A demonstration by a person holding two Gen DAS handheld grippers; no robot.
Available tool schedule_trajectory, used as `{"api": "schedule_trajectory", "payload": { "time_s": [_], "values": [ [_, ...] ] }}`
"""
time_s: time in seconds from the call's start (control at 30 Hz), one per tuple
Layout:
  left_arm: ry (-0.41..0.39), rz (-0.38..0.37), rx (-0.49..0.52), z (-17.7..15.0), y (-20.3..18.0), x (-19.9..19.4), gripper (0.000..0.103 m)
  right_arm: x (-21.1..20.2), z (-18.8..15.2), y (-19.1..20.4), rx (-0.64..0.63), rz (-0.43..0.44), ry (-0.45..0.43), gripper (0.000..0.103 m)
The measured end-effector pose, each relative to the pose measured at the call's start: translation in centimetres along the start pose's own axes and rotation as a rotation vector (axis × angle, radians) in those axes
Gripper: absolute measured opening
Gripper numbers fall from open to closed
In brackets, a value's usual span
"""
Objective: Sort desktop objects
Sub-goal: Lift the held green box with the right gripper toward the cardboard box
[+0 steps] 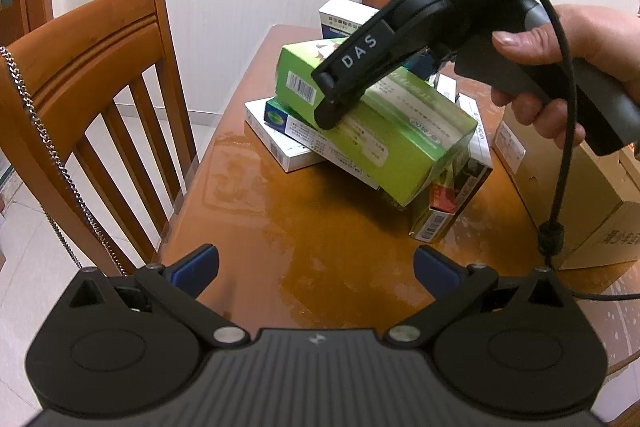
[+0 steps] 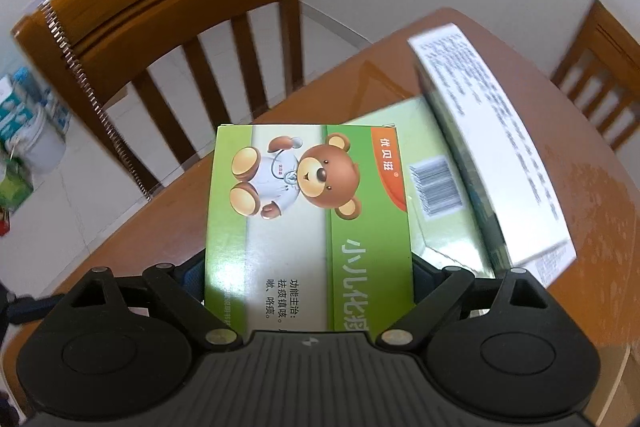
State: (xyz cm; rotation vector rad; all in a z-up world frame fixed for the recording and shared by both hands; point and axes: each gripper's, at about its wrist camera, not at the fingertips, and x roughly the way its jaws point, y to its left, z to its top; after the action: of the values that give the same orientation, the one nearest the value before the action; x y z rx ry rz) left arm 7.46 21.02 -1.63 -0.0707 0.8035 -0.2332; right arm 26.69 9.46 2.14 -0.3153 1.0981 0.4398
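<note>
Gripping the green bear box (image 2: 308, 219) above the pile, the right claw (image 2: 308, 279) has it between both fingers.

Its jaws stand wide, closed on the box's sides. That box tilts on a stack of flat cartons (image 1: 288, 143) on the wooden tabletop (image 1: 320, 251), a white carton (image 2: 492, 155) just beside it. The left claw (image 1: 316, 267) hangs open and empty over bare wood, near a wooden chair (image 1: 104, 75).

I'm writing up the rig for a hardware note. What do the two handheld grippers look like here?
Both are matte black plastic with ribbed bodies, round pivot discs, silver screws and blue pads on the fingers. The right gripper carries white "DAS" lettering, a grey pistol handle and a black cable. The left gripper looks identical. No sleeve shows.
</note>
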Motion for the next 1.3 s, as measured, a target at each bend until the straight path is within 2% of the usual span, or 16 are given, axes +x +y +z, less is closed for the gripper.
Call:
{"api": "schedule_trajectory", "payload": {
  "time_s": [0.3,0.47,0.67,0.93,1.1,1.23,1.3],
  "values": [
    [-0.001,-0.007,0.010,0.0,-0.3,0.0,0.103,0.2,-0.4,0.1,0.123,-0.045,0.012,0.094],
    [0.002,-0.009,0.012,-0.1,-0.1,0.0,0.103,-0.3,-0.9,0.2,0.139,-0.021,0.014,0.094],
    [-0.001,-0.011,0.014,0.0,-0.1,0.0,0.103,-1.1,-1.4,-1.2,0.188,0.034,0.009,0.094],
    [-0.007,-0.022,0.028,0.1,-0.4,-0.1,0.103,-3.3,-1.2,-2.7,0.288,0.132,-0.050,0.094],
    [-0.010,-0.023,0.037,0.0,-0.5,-0.2,0.103,-4.4,-1.6,-4.5,0.393,0.232,-0.069,0.094],
    [-0.010,-0.021,0.039,0.0,-0.6,-0.2,0.103,-4.6,-2.2,-5.4,0.451,0.260,-0.066,0.094],
    [-0.008,-0.021,0.047,0.1,-0.8,-0.3,0.103,-5.7,-3.3,-6.8,0.498,0.309,-0.062,0.094]
  ]
}}
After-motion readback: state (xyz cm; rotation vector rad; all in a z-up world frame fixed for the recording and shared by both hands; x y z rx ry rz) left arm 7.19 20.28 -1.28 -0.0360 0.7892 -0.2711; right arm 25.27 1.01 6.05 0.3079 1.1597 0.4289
